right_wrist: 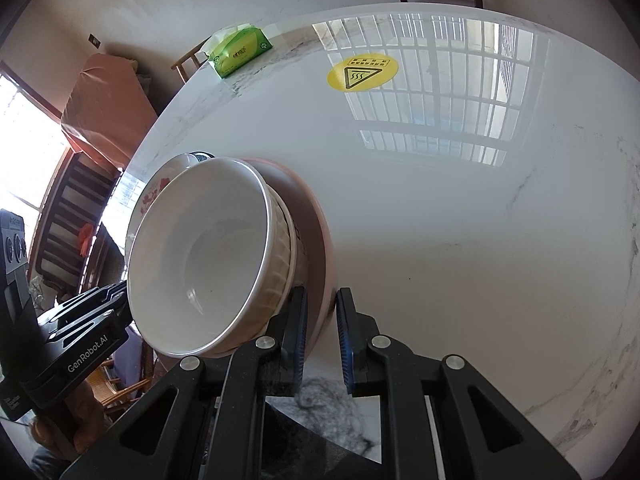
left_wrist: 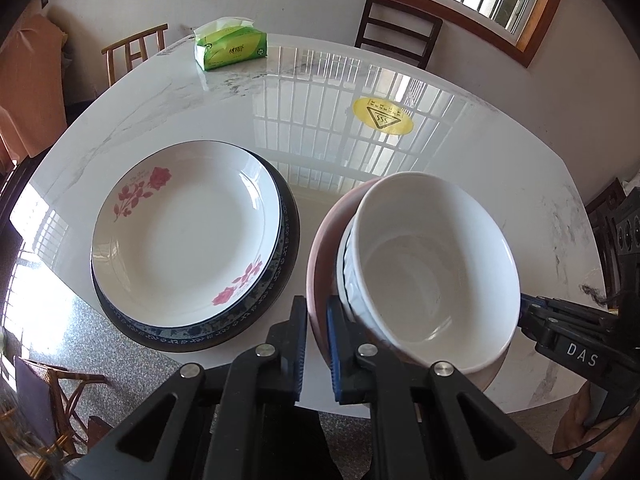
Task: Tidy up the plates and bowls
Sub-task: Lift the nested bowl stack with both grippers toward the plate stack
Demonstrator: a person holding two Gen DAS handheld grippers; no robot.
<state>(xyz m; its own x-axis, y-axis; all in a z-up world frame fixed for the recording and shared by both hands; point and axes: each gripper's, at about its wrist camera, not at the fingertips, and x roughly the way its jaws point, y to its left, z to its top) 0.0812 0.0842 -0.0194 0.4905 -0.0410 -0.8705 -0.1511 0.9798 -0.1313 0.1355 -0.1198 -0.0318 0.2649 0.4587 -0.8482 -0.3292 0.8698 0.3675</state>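
Note:
A pink plate [left_wrist: 323,240] carries two nested white bowls [left_wrist: 432,268], the lower one ribbed. My left gripper [left_wrist: 316,344] is shut on the plate's near rim, one finger on each face. My right gripper [right_wrist: 322,332] is shut on the same pink plate [right_wrist: 316,240] at its opposite rim, beside the white bowls [right_wrist: 200,256]; its black tip [left_wrist: 528,312] also shows in the left wrist view. To the left a white plate with pink roses [left_wrist: 188,232] lies on a dark plate with a blue patterned rim [left_wrist: 289,240].
The white marble table [left_wrist: 200,112] holds a green tissue pack [left_wrist: 230,46] at the far edge and a yellow warning sticker [left_wrist: 383,116] in the middle. Wooden chairs [left_wrist: 398,28] stand round it. The near table edge runs just under both grippers.

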